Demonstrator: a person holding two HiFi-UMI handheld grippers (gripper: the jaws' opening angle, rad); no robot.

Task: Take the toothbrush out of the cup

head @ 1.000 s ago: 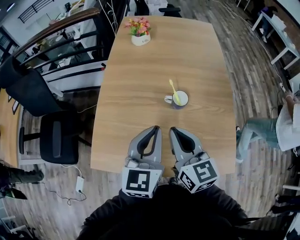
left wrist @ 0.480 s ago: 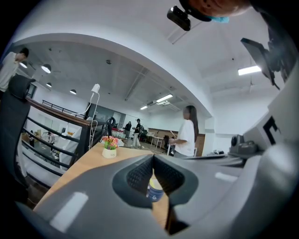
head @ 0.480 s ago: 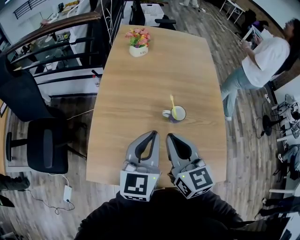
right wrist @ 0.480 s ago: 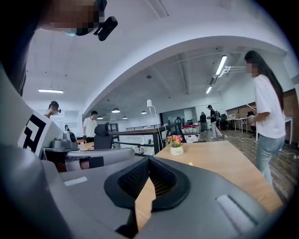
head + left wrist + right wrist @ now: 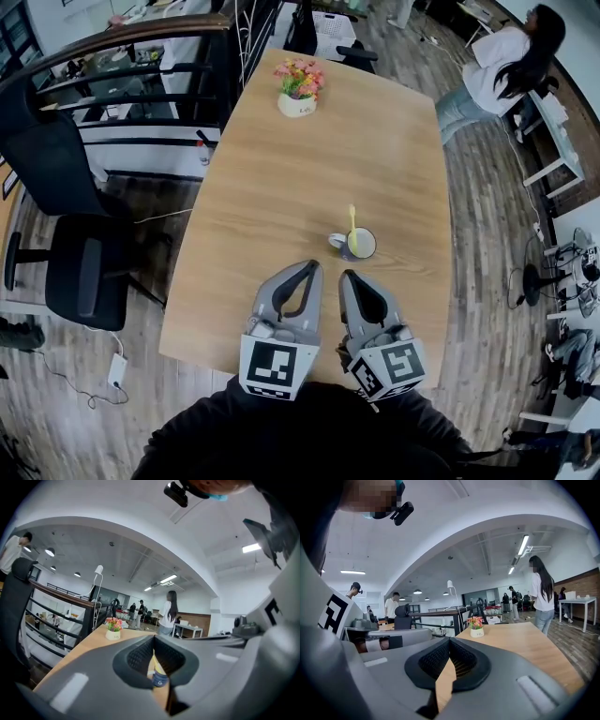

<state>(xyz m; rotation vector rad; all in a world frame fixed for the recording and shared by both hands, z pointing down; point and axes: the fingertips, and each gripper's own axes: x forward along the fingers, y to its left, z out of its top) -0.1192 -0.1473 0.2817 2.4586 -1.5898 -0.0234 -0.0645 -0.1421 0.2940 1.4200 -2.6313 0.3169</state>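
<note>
The yellow toothbrush [image 5: 353, 225] stands in the cup [image 5: 362, 245] and leans toward the far end of the table. The cup sits on the wooden table [image 5: 281, 178], just past the tips of the two grippers. It is a bit closer to the right gripper [image 5: 350, 275] than to the left gripper [image 5: 309, 266]. Neither gripper touches the cup or the toothbrush.

Both grippers lie side by side over the near edge of the table and point at the cup. The jaws of the left gripper are pressed together at the tips, with nothing held. The jaws of the right gripper are pressed together too, and also hold nothing. In the left gripper view, the cup shows through the hole behind the closed tips (it is beyond the jaws, not in them).

A second ago the gap between the gripper tips and the cup was bigger. Now the grippers have come closer to it. The jaws were closed then and are closed now. The toothbrush has not left the cup.

A small white pot of flowers [image 5: 300, 92] sits at the far end of the table, well apart from the cup. A black office chair [image 5: 84, 277] stands on the floor to the left. A person in a white top [image 5: 497, 61] stands past the far right corner of the table. Nothing lies between the grippers and the cup.
</note>
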